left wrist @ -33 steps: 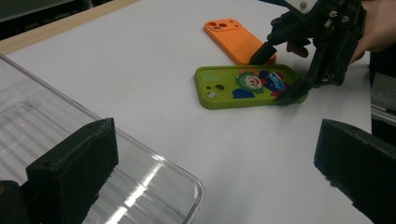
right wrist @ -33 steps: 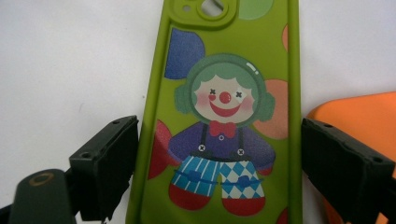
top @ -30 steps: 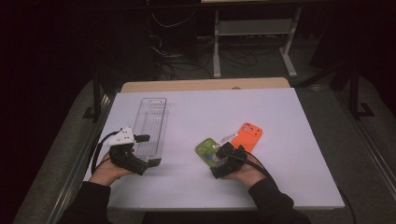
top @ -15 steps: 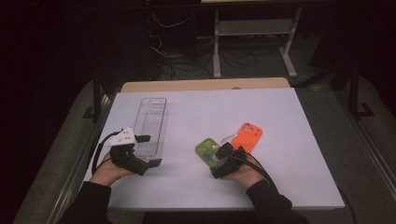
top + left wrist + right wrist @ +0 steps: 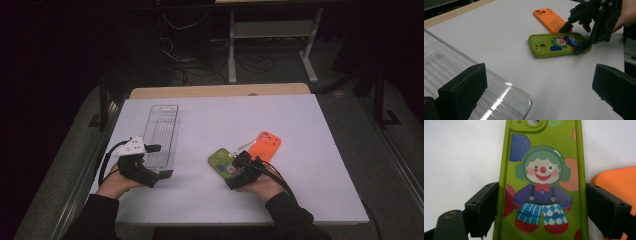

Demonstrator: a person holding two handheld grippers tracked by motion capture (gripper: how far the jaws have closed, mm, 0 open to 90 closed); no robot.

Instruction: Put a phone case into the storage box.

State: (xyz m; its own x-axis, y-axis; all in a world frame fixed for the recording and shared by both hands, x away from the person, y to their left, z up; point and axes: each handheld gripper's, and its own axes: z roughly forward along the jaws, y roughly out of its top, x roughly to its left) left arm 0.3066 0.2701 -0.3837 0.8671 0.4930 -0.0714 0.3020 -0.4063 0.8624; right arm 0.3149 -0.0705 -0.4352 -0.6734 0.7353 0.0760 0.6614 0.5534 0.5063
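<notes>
- While the right gripper (image 5: 239,172) is hovering over the green phone case (image 5: 223,163), its jaws are straddling the near end of the case, one on each long side; they are looking spread, with a sliver of gap on either side, not yet pressing.
- The case is lying flat, clown print up, its long axis running away from the jaws toward the far edge of the table (image 5: 300,125), camera cut-out at the far end.
- The right hand (image 5: 260,186) is clearly the nearer one; the left gripper (image 5: 150,175) is sitting well apart by the near left corner, jaws open astride the near corner of a clear plastic tray (image 5: 161,131).
- An orange phone case (image 5: 264,145) is lying just beside the green one, on its right.
- Everything is resting on a white sheet; the room beyond is sitting dark, with cables (image 5: 200,52) on the floor.
</notes>
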